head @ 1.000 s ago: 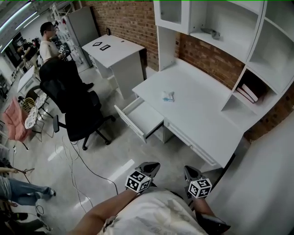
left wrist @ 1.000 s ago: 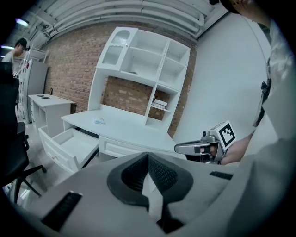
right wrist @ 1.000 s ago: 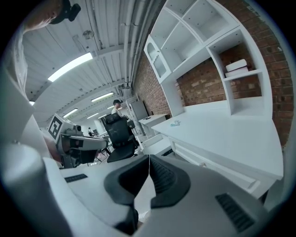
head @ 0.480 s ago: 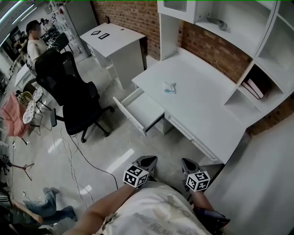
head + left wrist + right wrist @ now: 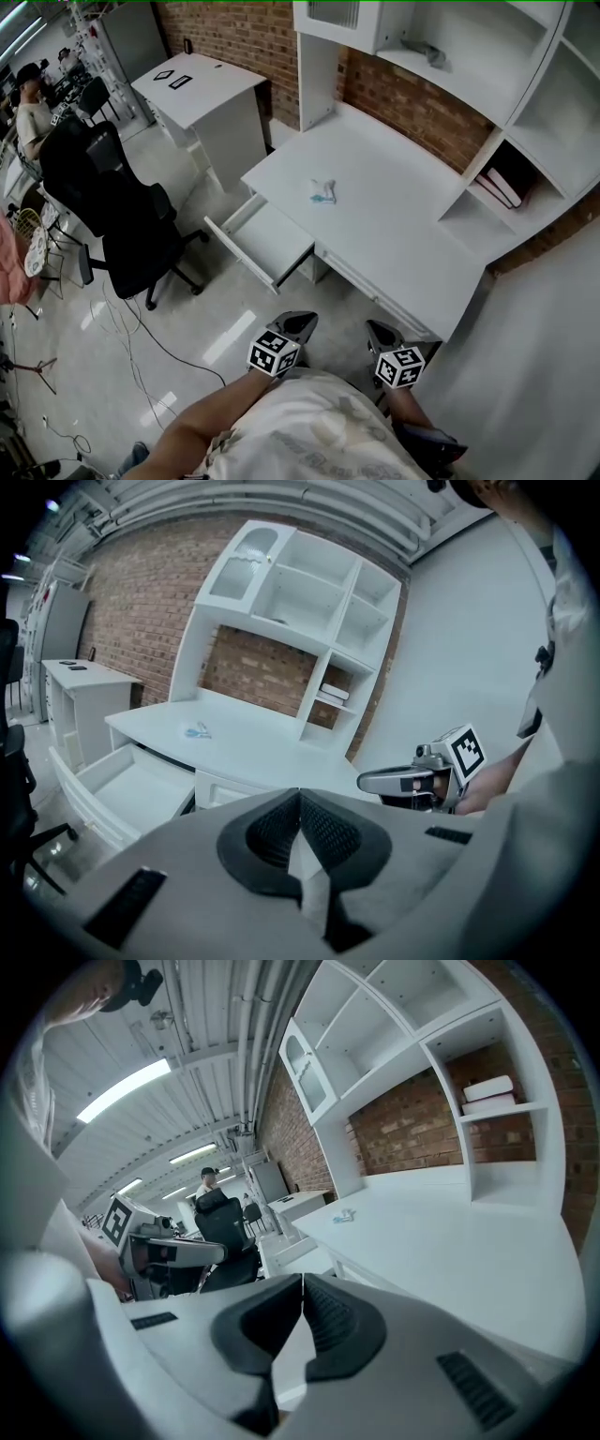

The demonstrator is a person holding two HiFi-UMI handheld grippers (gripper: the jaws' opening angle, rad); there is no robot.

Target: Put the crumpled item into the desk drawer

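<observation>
Both grippers are held low and close to the person's body, well apart from the desk (image 5: 403,244). The left gripper (image 5: 298,324) and the right gripper (image 5: 382,330) each have their jaws pressed together with nothing between them. The crumpled item (image 5: 322,192), a small pale wad with a touch of blue, lies on the desktop towards its left end, just beyond the pulled-out desk drawer (image 5: 239,255). The likeliest slip is reaching the wad with the jaws not yet parted: it looks light, so it would probably skid away across the smooth top rather than be caught. A loose pinch could also drop it over the drawer's rim onto the floor. The drawer's near corner juts into the walking path, where a leg or gripper could knock it. A cable (image 5: 155,330) trails over the floor on the left, and an office chair (image 5: 131,239) stands beyond it. The straight line to the desk's near edge looks open. Over the wad there is free room, as the shelf unit (image 5: 525,103) rises only along the far and right sides.
</observation>
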